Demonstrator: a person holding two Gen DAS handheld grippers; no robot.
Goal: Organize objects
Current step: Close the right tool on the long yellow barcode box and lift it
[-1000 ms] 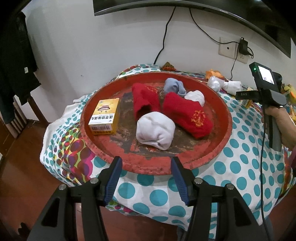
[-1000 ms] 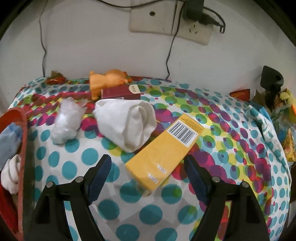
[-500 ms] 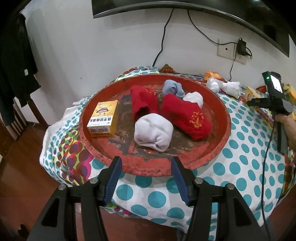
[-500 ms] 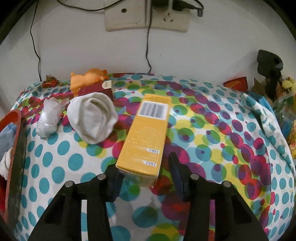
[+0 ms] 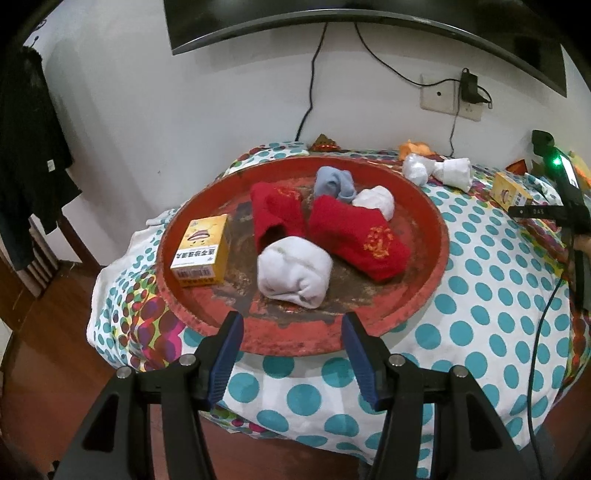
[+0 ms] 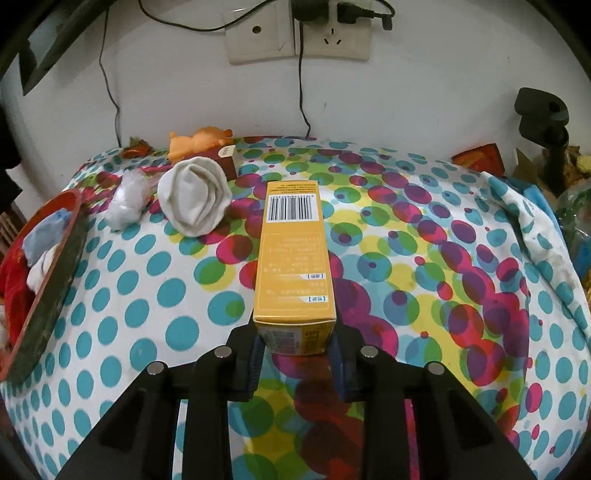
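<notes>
The right tool [image 6: 295, 350] is clamped on the near end of a yellow carton [image 6: 293, 258] lying on the dotted cloth [image 6: 147, 295] of the bench, barcode end away. Just beyond it sit a rolled white sock [image 6: 195, 195], a crumpled white wad [image 6: 127, 201] and an orange toy [image 6: 199, 142]. The left tool [image 5: 291, 343] hangs open (nothing between its pads) before the red tray [image 5: 439, 236], which holds two red socks, two white, one grey-blue, and a second yellow carton [image 5: 201, 251]. Wall sockets [image 6: 295, 33] behind.

left wrist view looks down past its fingers at the red tray [image 5: 441, 236], near. right wrist view faces the wall socket [image 6: 295, 35]. both share the dotted tablecloth [image 5: 491, 295].
</notes>
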